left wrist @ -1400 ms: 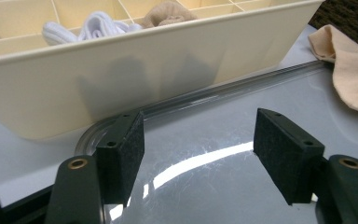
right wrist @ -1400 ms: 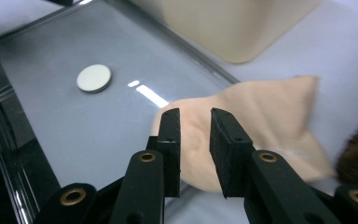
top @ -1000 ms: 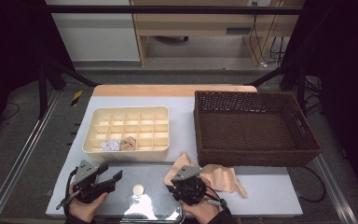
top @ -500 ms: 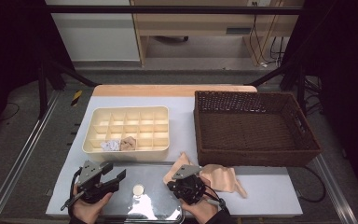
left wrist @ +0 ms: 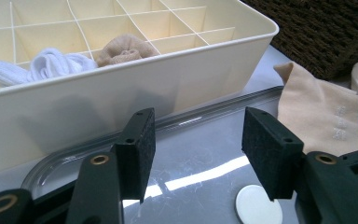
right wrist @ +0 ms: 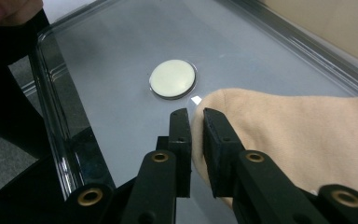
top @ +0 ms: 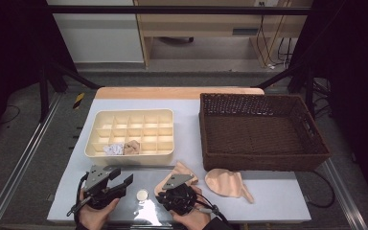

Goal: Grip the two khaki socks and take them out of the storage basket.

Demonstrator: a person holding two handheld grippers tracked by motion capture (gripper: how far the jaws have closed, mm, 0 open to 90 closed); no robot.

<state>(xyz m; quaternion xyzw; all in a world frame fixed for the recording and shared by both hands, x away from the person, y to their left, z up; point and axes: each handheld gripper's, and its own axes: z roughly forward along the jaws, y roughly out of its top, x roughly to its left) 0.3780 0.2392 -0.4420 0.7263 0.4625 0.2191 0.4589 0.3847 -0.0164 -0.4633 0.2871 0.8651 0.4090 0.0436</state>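
Where the desk carries the containers: cream divided tray holding a white sock bundle and a tan rolled sock in neighbouring front compartments; other compartments bare. Brown wicker basket beside it, nothing inside. Second beige sock lying flat just before the basket. Right tongs pinching the edge of a beige sock, jaws just reopened slightly. Left tongs released, closing lately, nothing between them. White disc between both tongs.
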